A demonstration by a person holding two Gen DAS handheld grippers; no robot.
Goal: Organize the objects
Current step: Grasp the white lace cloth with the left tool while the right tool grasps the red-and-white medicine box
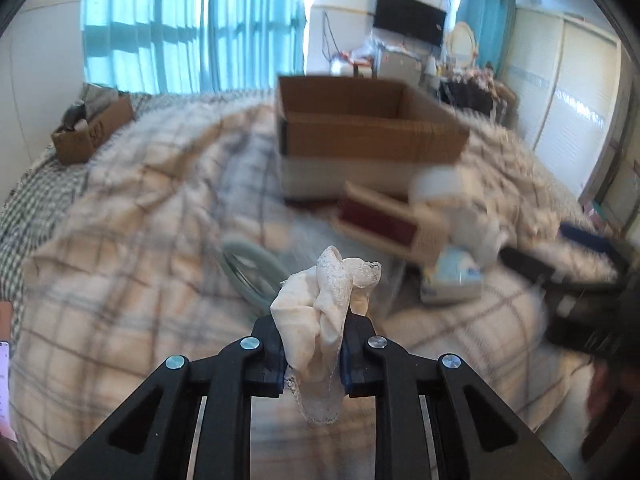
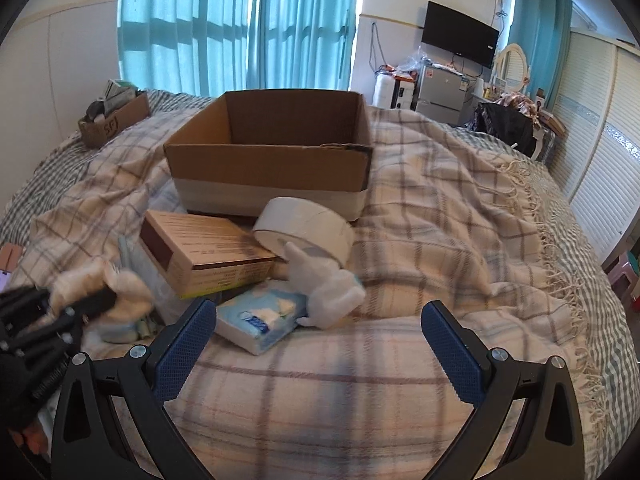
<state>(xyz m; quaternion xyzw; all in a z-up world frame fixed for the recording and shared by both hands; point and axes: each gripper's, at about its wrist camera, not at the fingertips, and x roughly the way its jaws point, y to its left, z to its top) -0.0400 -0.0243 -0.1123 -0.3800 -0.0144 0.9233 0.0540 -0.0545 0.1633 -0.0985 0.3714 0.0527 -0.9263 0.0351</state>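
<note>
Boxes [image 2: 268, 168] three, tape roll [image 2: 304, 228] one, cloth [image 1: 324, 312] one

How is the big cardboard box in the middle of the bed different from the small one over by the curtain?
The big box is wide, sits mid-bed on the plaid blanket, and nothing shows inside it from here. The small box sits at the bed's far left edge, stuffed with items, with writing on its side. The big box has a pale band along its base; the small one doesn't. Both are open-topped brown cardboard.
</note>
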